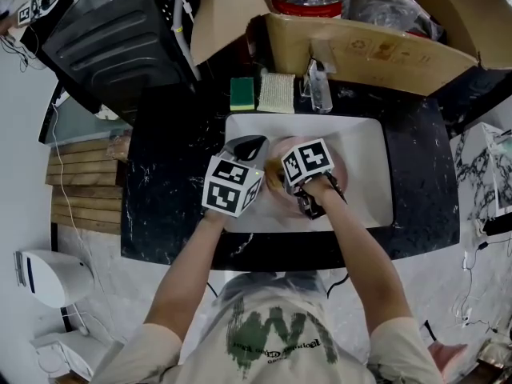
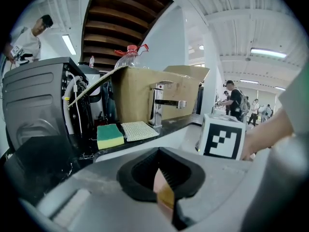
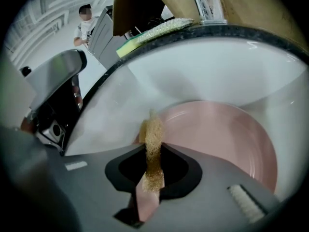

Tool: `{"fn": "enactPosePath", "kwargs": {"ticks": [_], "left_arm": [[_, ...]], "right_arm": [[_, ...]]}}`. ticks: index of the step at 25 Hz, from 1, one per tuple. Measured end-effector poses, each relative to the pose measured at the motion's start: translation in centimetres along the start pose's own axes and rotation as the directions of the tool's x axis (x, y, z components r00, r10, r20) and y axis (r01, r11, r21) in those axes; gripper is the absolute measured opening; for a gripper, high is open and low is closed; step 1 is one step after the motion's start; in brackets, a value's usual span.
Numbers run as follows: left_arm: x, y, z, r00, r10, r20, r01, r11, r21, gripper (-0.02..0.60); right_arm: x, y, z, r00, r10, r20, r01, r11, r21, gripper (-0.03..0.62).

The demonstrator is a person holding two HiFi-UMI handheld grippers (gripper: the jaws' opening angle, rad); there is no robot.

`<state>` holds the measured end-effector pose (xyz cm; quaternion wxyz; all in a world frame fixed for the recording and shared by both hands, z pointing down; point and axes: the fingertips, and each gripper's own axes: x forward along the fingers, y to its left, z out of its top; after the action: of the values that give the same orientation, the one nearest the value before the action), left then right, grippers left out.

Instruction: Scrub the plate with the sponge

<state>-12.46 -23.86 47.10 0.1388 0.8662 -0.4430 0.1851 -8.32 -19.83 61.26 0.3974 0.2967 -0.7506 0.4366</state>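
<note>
Two grippers work over the white sink (image 1: pixel 364 146), where the pink plate (image 3: pixel 227 134) lies on the basin floor, below the faucet (image 2: pixel 164 103). The right gripper (image 3: pixel 153 153) has its jaws pressed together on a thin tan sponge (image 3: pixel 152 137), which stands up out of the jaws and meets the plate's left rim. The left gripper (image 2: pixel 161 178) hangs just beside it on the left, over bare basin. Its jaws are drawn nearly together, and only a narrow pink and tan sliver shows in the slit. That sliver reads as plate and sponge glimpsed below rather than something pinched, though the pictures do not settle this. A green-and-yellow sponge (image 2: pixel 109 136) rests unused on the black counter (image 1: pixel 160 190) behind the sink. The step in hand looks like the scrubbing itself, at the plate's edge. The next move probably calls for pressing the sponge flat and sweeping it across the bowl of the plate. Since nothing visibly pins the plate, it may slide on the smooth basin, so the left gripper could usefully brace its rim.
</note>
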Motion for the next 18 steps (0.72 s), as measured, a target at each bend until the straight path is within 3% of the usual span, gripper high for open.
{"fn": "enactPosePath", "kwargs": {"ticks": [18], "left_arm": [[0.2, -0.8, -0.3, 0.999, -0.014, -0.03, 0.013, 1.0, -0.025, 0.0]], "right_arm": [[-0.6, -2.3, -1.5, 0.997, -0.066, -0.038, 0.065, 0.997, -0.029, 0.064]]}}
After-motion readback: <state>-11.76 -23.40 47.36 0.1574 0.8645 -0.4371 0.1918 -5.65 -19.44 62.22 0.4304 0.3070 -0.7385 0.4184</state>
